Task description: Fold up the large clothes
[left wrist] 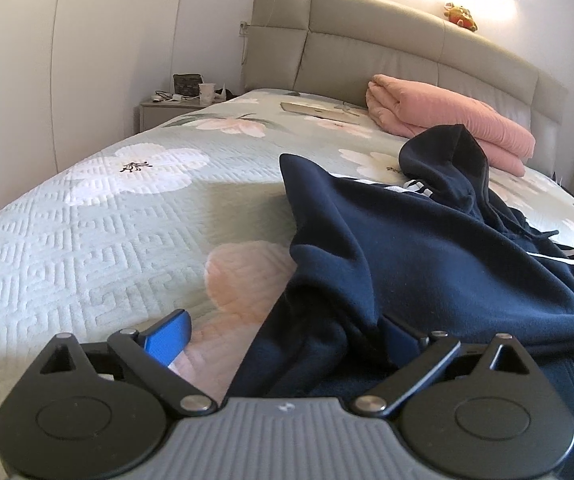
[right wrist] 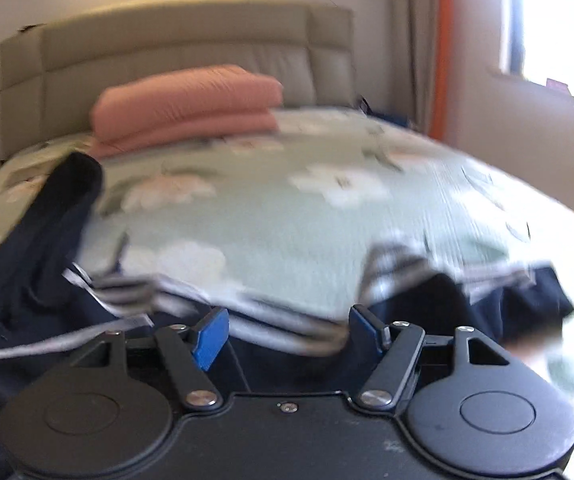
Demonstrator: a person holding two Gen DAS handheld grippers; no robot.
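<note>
Both tongs gaping, left tongs [left wrist: 283, 340] straddling navy hoodie [left wrist: 427, 248]

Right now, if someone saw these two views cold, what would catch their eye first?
Most striking is the rumpled navy hoodie, heaped on the near right of the floral bedspread, with its hem lying between the spread blue fingers of the left gripper. Next comes the folded pink blanket stacked against the padded headboard. In the blurred right wrist view, the right gripper stands open above the hoodie's striped edge.
</note>
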